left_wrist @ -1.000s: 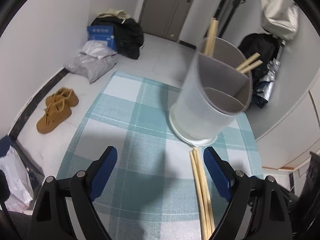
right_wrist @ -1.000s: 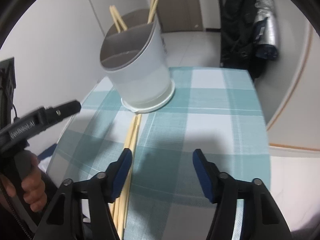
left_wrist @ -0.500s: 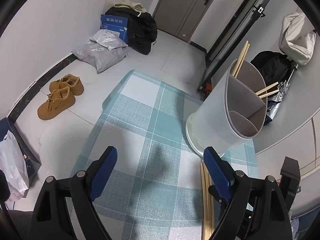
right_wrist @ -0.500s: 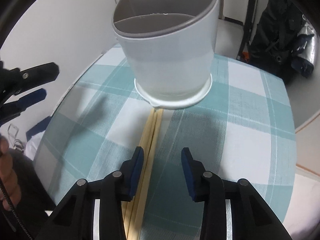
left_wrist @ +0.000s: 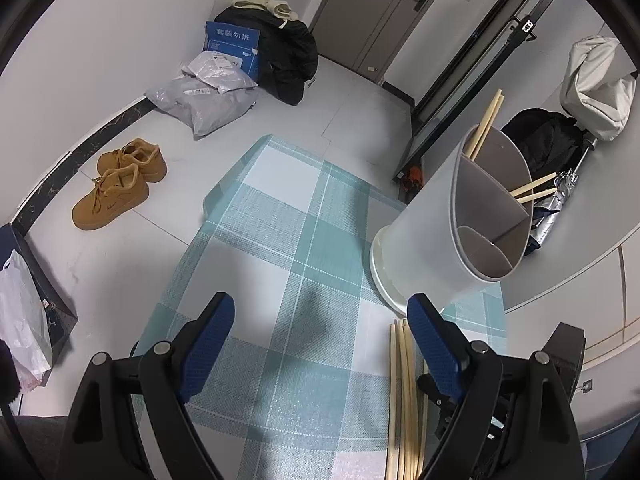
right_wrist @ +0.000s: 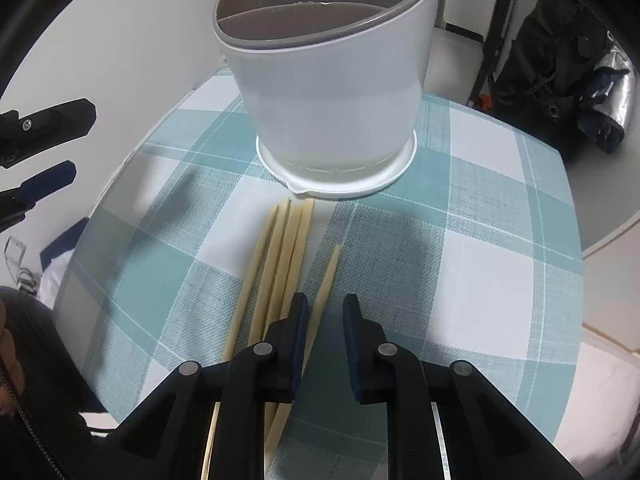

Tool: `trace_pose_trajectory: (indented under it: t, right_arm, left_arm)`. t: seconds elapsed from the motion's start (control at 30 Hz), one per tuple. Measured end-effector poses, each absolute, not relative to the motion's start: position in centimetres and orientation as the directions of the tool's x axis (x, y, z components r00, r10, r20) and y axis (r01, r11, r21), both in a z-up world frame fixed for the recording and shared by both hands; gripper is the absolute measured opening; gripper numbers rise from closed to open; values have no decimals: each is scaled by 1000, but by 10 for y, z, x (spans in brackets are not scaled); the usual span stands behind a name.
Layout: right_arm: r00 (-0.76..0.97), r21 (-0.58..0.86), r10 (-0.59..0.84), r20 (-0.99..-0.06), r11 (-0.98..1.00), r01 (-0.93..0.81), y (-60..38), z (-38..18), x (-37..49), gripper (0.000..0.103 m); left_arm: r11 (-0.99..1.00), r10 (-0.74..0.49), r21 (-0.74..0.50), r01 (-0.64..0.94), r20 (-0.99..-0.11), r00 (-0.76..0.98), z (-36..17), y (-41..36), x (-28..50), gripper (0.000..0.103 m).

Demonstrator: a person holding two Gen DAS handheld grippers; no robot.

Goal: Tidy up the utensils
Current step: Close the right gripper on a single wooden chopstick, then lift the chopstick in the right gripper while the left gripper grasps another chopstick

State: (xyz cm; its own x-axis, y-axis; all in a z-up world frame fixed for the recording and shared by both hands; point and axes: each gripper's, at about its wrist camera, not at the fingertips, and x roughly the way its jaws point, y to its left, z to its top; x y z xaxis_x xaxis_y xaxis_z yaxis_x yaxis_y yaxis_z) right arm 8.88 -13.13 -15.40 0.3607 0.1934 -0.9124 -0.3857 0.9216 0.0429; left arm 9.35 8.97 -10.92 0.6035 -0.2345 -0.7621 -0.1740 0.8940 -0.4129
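A white utensil holder (right_wrist: 332, 92) with a grey divided inside stands on the checked tablecloth (right_wrist: 460, 240). In the left wrist view it (left_wrist: 436, 248) holds several chopsticks (left_wrist: 486, 124). Several loose wooden chopsticks (right_wrist: 280, 256) lie on the cloth in front of it. One chopstick (right_wrist: 326, 284) lies apart, its lower part between the narrowed jaws of my right gripper (right_wrist: 325, 312), which hovers low over it with a gap still showing. My left gripper (left_wrist: 320, 320) is open and empty, above the cloth left of the holder; the loose chopsticks (left_wrist: 404, 392) lie by its right finger.
The table is small and round, with its edge close on all sides. On the floor beyond lie tan shoes (left_wrist: 116, 188), grey bags (left_wrist: 204, 96), a blue box (left_wrist: 232, 46) and black clothing (left_wrist: 280, 52). A dark coat and umbrella (right_wrist: 576, 80) stand at right.
My right gripper has moved down and in over the loose chopsticks and its jaws have narrowed. One chopstick now lies apart from the bundle. My left gripper has drawn back to the left, staying open.
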Motion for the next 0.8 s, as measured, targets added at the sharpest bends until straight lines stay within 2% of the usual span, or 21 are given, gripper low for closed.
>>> trace_pose_trajectory:
  t: [0.23, 0.43, 0.57, 0.8]
  right_arm:
    - [344, -12, 145, -928, 909, -416, -120, -156, 108, 15]
    - [349, -45, 137, -927, 883, -467, -102, -155, 108, 5]
    - [345, 12, 183, -921, 896, -444, -111, -153, 113, 4]
    - [440, 179, 324, -837, 923, -341, -160, -119, 109, 4]
  left_arm:
    - [889, -216, -407, -211, -778, 591, -114, 97, 94, 85]
    - [893, -197, -391, -223, -785, 587, -117, 101, 94, 85]
    - [903, -203, -378, -207, -796, 570, -123, 93, 93, 85]
    - [938, -245, -333, -98, -835, 493, -137, 54, 92, 85]
